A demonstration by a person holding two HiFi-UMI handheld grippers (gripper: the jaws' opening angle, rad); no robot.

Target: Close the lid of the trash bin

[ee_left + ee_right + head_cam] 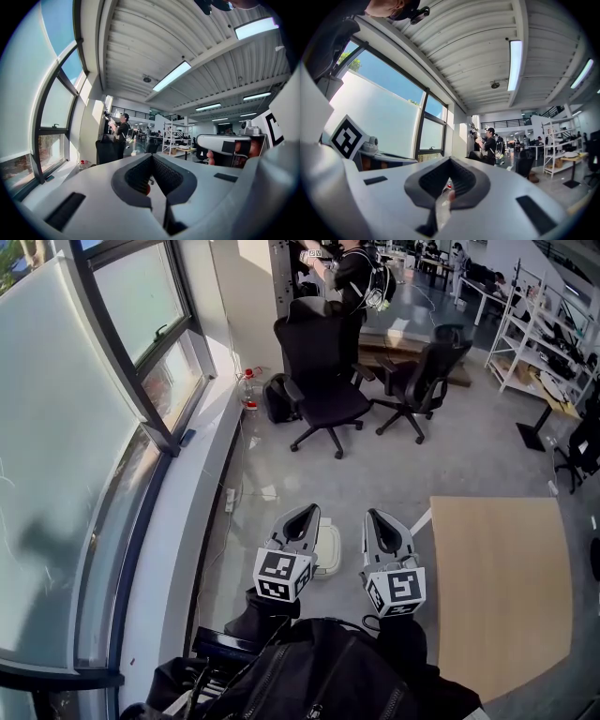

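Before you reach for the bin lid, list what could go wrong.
1. The white bin on the floor is partly hidden behind the left hand-held gripper, so a reach for its lid could miss.
2. The wooden table has a corner near the bin; the right hand-held gripper might knock it on the way down.

The left tongs (305,515) and right tongs (376,518) have smooth, matt pale-grey plastic shells. Their black pads (167,174) look rubbery, with a fine ribbed grain. The marker cubes (283,575) have matt white faces printed in black. The small off-white trash bin (327,549) looks like smooth plastic with a slight sheen. The grey floor (469,446) is polished and glossy, and throws reflections. The pale rectangular surface (506,577) has a matt, wood-look top. The black office chairs (323,371) look cloth-covered. The black bag (319,676) is matt woven cloth.
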